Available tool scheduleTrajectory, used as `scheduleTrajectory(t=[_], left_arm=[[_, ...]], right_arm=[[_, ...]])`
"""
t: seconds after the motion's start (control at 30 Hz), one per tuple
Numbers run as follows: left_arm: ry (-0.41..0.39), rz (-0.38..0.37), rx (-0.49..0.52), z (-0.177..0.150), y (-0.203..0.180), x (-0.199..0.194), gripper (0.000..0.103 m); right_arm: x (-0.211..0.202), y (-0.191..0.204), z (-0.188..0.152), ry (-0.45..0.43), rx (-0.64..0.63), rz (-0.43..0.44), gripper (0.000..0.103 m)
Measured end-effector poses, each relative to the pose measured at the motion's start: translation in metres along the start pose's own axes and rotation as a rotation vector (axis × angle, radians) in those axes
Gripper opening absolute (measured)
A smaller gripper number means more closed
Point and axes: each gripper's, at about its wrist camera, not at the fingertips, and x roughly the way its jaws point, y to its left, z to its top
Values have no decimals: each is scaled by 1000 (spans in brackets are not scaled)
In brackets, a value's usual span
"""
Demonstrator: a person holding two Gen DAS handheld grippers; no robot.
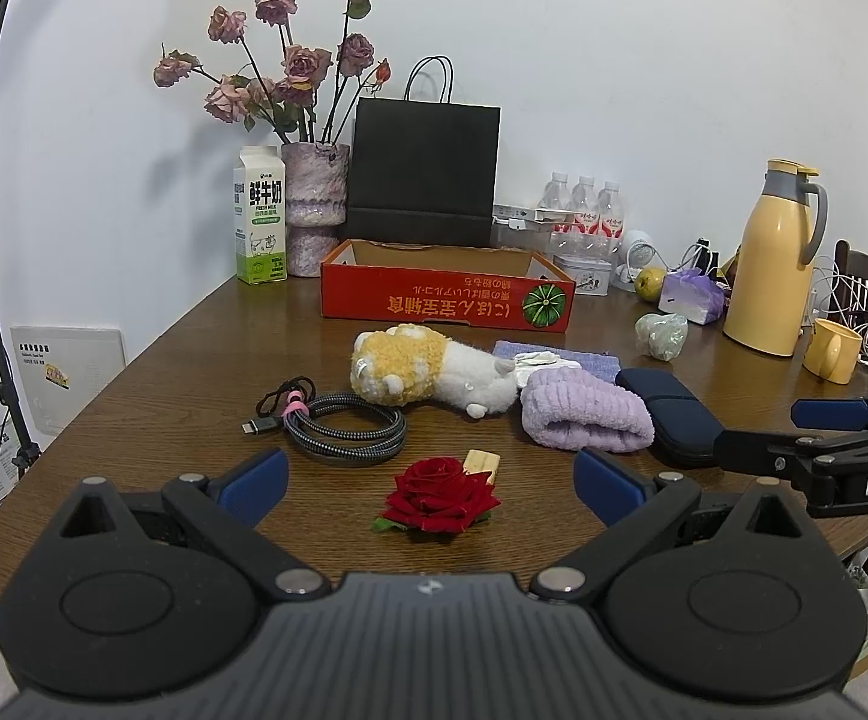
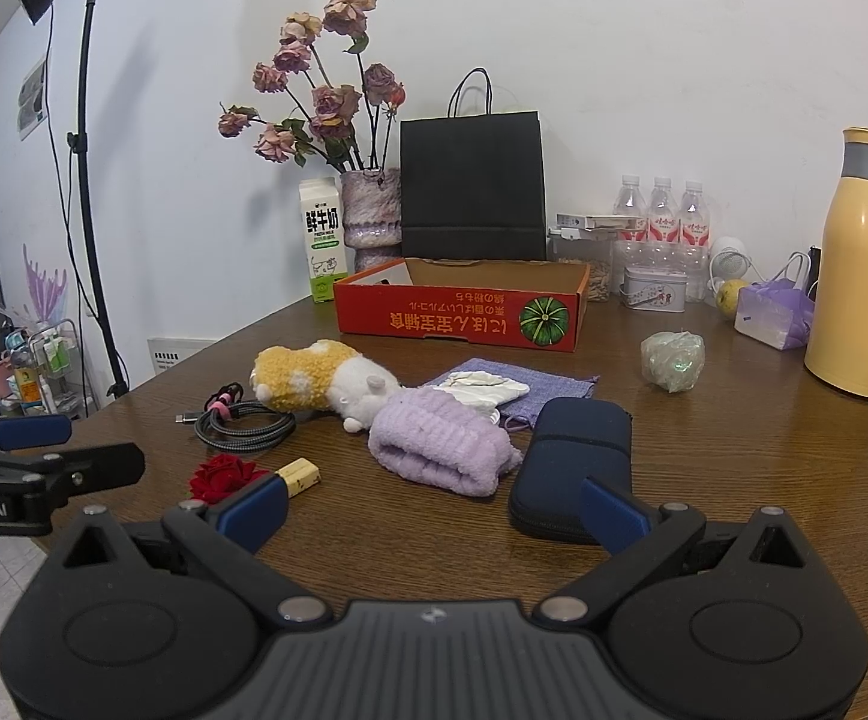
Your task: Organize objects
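Observation:
A red cardboard box [image 1: 445, 299] [image 2: 457, 315] stands open at the back of the wooden table. In front lie a yellow-white plush toy [image 1: 428, 375] [image 2: 320, 381], a coiled cable [image 1: 344, 423] [image 2: 245, 420], a red rose [image 1: 439, 495] [image 2: 224, 476], a small wooden block [image 1: 481, 463] [image 2: 299, 474], a lilac towel [image 1: 583, 414] [image 2: 439, 438], a navy case [image 1: 673, 414] [image 2: 577, 456] and a purple cloth [image 1: 553, 354] [image 2: 529, 387]. My left gripper [image 1: 431, 480] is open around the rose, just above the table. My right gripper [image 2: 434, 504] is open and empty before the towel and case.
A milk carton [image 1: 261, 216], a vase of dried roses [image 1: 314, 204], a black paper bag [image 1: 425, 168], water bottles [image 1: 583, 210], a yellow thermos [image 1: 775, 258], a yellow mug [image 1: 832, 351] and a green wrapped lump [image 1: 661, 335] stand around. A light stand [image 2: 89, 180] is left.

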Motion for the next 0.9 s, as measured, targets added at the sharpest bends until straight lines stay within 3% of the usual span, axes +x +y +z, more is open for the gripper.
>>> scheduleTrajectory(t=[0.4,0.9], left_arm=[[18,2,-1,-3,3,11,103],[128,4,2,-16,10,69,103]], right_arm=[[10,-5,-1,19,-3,-11,103],[65,-27,-9,87,20,-54,103]])
